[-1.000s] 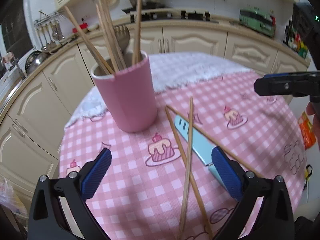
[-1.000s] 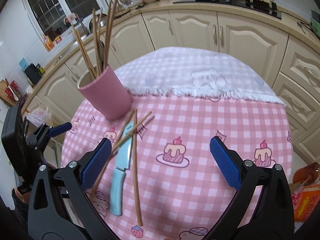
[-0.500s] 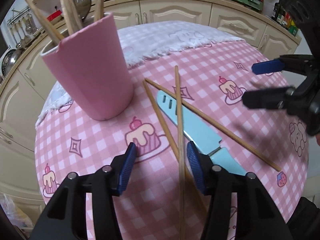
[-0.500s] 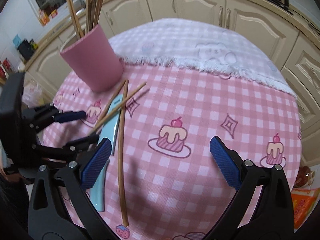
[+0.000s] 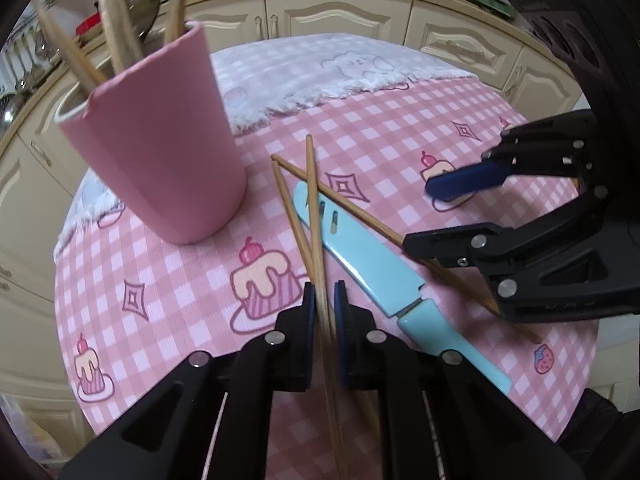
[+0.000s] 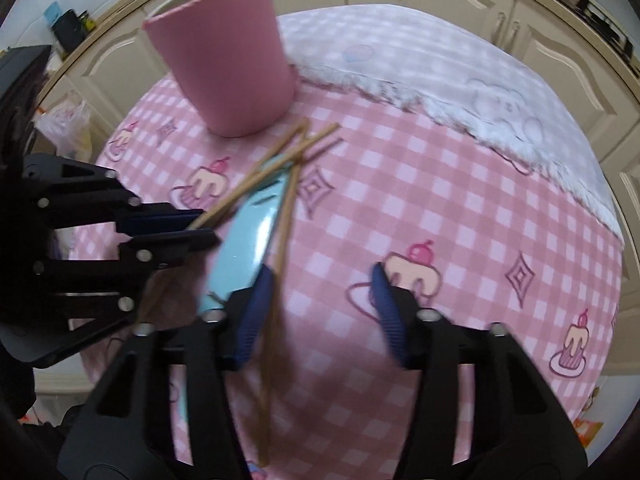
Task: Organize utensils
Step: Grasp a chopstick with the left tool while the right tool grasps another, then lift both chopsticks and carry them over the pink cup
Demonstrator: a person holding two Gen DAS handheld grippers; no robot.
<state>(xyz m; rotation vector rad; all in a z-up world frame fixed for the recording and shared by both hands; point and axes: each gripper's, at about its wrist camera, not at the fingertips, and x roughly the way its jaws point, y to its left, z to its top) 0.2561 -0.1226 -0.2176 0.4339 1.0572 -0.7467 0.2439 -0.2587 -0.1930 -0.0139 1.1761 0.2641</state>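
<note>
Left wrist view: the left gripper [image 5: 323, 312] points steeply down at a round table covered by a pink checked cloth [image 5: 160, 312] printed with cakes and diamonds. Its blue ribbed pads are closed on two thin wooden chopsticks [image 5: 316, 240] that cross between them, and a paler fringed cloth [image 5: 304, 76] overlaps the far half of the table.

A pink cup [image 5: 160, 152], tapered, matte and round-rimmed, stands upright on the checked cloth to the left of the chopsticks. It holds several more wooden sticks [image 5: 116, 28] leaning outward, and a metal utensil shows behind them.

A light blue knife [image 5: 372, 272] with a smooth plastic sheath and slotted tip lies flat under the crossed chopsticks. A third chopstick [image 5: 360, 220] lies diagonally across it and runs on under the right gripper [image 5: 436, 216], which hovers at the right.

Right wrist view, blurred: the right gripper [image 6: 320, 300] has just been closing. Its jaws stand partly apart with one chopstick [image 6: 280, 264] just inside the left pad; whether the pad touches it cannot be told. The pink cup [image 6: 236, 68] stands near the table's far edge.
</note>
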